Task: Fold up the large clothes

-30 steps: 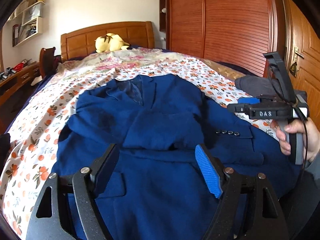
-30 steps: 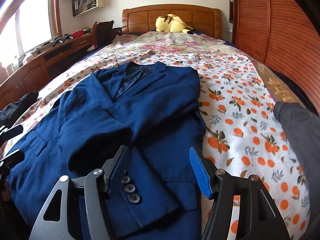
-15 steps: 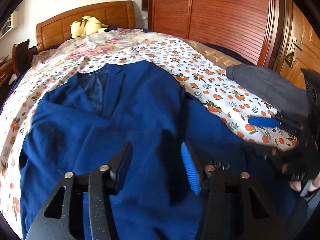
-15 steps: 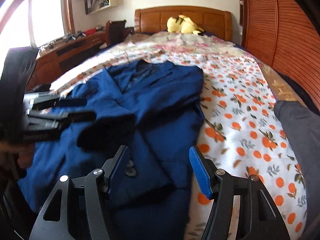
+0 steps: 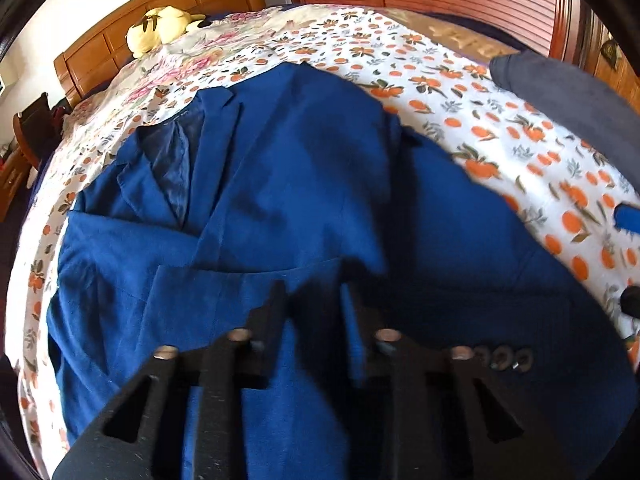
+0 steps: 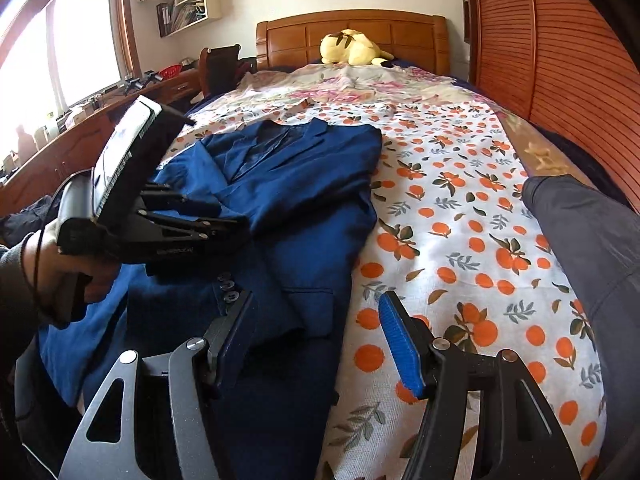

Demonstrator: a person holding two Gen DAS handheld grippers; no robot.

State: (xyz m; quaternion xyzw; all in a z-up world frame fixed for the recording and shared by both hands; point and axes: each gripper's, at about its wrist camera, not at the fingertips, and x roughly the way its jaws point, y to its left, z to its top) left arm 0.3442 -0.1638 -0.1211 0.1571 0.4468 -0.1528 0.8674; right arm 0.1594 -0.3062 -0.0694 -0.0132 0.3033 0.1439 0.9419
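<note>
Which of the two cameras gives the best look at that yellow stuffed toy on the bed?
The right wrist view. There the yellow stuffed toy sits near the top centre, sharp and whole, lying against the wooden headboard. In the left wrist view it shows only small, tilted and bent by the lens toward the upper left edge.

Jacket (image 6: 304, 184) is matt blue woven cloth with a slightly shinier lining at the collar and dark glossy plastic-looking buttons (image 5: 505, 358). Sheet (image 6: 460, 216) is thin printed cotton, matt. Headboard (image 6: 352, 34) and wardrobe (image 6: 560, 60) are varnished wood, semi-gloss. Tongs (image 6: 320, 340) look like speckled matt black plastic with metal rivets and a ribbed blue pad. Fuzzy plush toy (image 6: 352, 48).
</note>
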